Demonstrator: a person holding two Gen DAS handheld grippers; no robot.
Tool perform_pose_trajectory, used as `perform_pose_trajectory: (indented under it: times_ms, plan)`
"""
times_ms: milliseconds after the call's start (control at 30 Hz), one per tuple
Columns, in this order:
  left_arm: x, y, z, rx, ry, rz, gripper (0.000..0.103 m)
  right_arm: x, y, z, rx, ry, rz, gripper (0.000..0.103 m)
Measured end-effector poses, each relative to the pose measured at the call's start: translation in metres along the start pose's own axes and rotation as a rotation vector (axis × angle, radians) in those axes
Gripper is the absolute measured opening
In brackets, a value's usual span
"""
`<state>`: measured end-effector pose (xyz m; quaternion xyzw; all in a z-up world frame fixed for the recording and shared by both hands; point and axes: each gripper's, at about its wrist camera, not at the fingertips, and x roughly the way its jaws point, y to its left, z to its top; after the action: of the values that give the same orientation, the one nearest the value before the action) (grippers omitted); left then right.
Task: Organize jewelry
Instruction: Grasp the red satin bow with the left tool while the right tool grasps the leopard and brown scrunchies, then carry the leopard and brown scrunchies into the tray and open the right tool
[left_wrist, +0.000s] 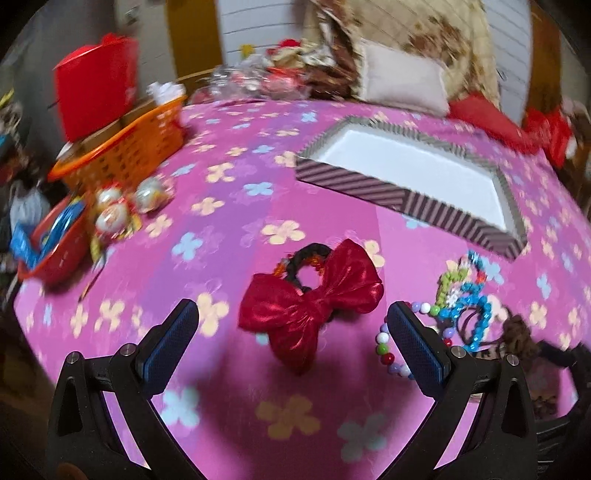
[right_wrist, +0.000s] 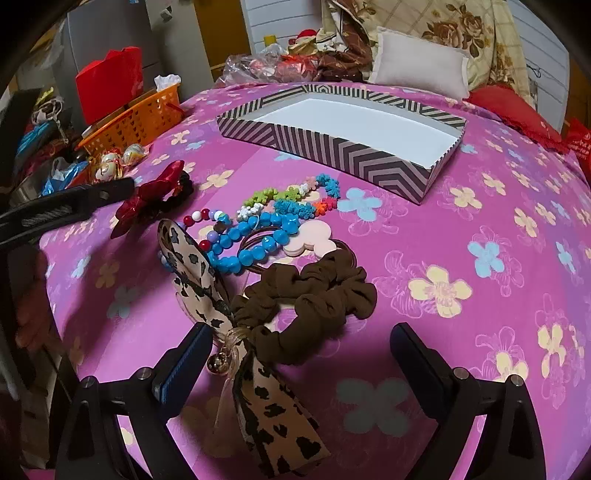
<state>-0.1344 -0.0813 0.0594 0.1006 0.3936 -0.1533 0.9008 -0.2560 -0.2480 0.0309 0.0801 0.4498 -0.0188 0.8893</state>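
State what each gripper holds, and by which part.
Nothing is held. The left gripper stands open around the red bow; the right gripper is open over the brown scrunchie.

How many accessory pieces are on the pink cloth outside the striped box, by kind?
Hair ties with fabric: 3, namely the red bow tie, the brown scrunchie and the leopard-print bow
Bead strands: 3, namely the blue bead bracelet, the mixed-colour bead bracelet and the flower-bead strand
Mouse-shaped pink piece: 1
Total: 7. The thin elastics under the beads are not counted, since their number is unclear.
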Motion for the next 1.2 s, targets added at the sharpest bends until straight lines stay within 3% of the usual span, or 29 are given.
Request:
perform_pose_trajectory:
  times_ms: [200, 267, 333, 433, 533, 567, 700, 867, 933, 1200]
  plan:
    - [0.016, -0.013, -0.001, 0.125, 0.007, -0.002, 0.097, 0.000, -0.002, 0.001, 0.000, -0.012, 0.009, 0.097]
    - [0.020, -0.015, -0.001, 0.149, 0.011, -0.002, 0.079, 0.000, -0.003, 0.002, 0.004, -0.017, 0.013, 0.097]
    - [0.028, -0.015, 0.000, 0.159, 0.047, -0.011, 0.048, 0.001, -0.003, 0.002, 0.005, -0.020, 0.013, 0.097]
    - [0.038, -0.010, -0.001, 0.130, 0.094, -0.041, 0.019, 0.000, -0.003, 0.001, 0.002, -0.028, 0.017, 0.095]
    - [0.036, -0.005, -0.001, 0.091, 0.094, -0.059, 0.013, -0.003, -0.004, 0.001, 0.005, -0.044, 0.028, 0.066]
    - [0.034, -0.003, -0.001, 0.081, 0.091, -0.069, 0.013, -0.004, -0.006, 0.001, 0.011, -0.048, 0.045, 0.053]
    - [0.020, 0.002, 0.000, 0.045, 0.082, -0.124, 0.011, -0.005, -0.003, 0.000, 0.011, -0.045, 0.090, 0.035]
    - [0.001, 0.004, 0.001, 0.017, 0.075, -0.149, 0.011, -0.014, 0.003, -0.002, -0.006, -0.057, 0.114, 0.029]
    - [-0.007, 0.001, 0.002, 0.013, 0.069, -0.156, 0.011, -0.019, 0.001, -0.001, 0.008, -0.065, 0.131, 0.018]
    - [-0.022, -0.007, 0.010, 0.022, 0.041, -0.176, 0.011, -0.030, -0.001, 0.001, 0.018, -0.082, 0.147, 0.015]
